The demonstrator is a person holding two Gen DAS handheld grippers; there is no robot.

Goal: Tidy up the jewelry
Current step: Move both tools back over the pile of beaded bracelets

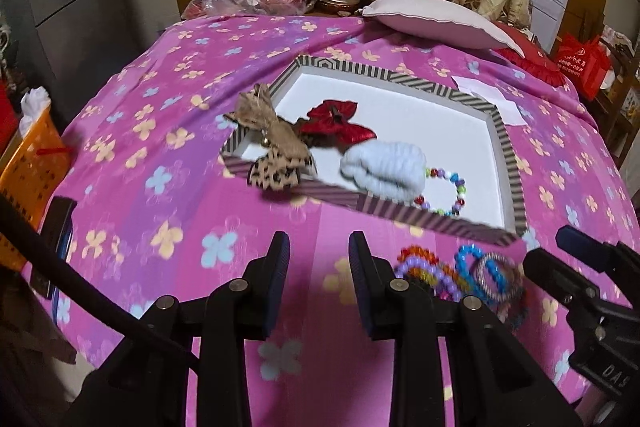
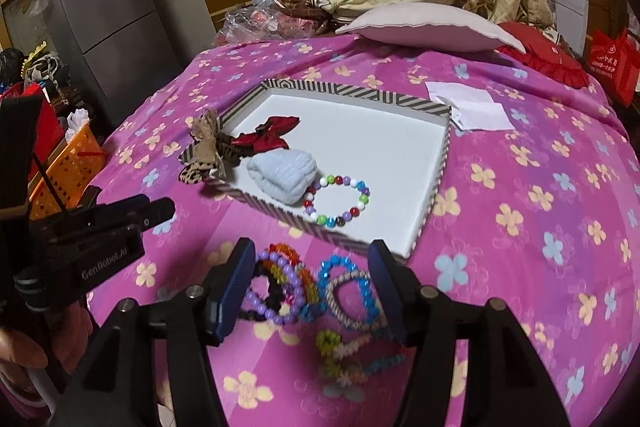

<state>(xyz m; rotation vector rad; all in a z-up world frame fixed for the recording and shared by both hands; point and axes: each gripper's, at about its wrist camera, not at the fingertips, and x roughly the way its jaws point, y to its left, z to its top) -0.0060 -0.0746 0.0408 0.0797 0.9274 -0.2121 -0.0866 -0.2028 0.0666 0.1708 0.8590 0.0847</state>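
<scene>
Pink bedspread (image 2: 520, 187), one tray (image 2: 436, 187), two open grippers (image 2: 312, 291) (image 1: 319, 283)

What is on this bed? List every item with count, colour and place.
Striped-rim shallow box: one, white inside, mid-bed.
Red satin bow: one, inside box, left.
Pale blue fluffy scrunchie: one, inside box, front.
Multicoloured round-bead bracelet: one, inside box, beside scrunchie.
Burlap-and-leopard bow: one, tan, over box's left rim.
Loose beaded bracelets pile: several, purple, rainbow, blue, in front of box.
White paper: behind box.
Pink-white pillow: one, far end.
Left gripper: fingers open, empty.
Right gripper: fingers open around pile.
</scene>
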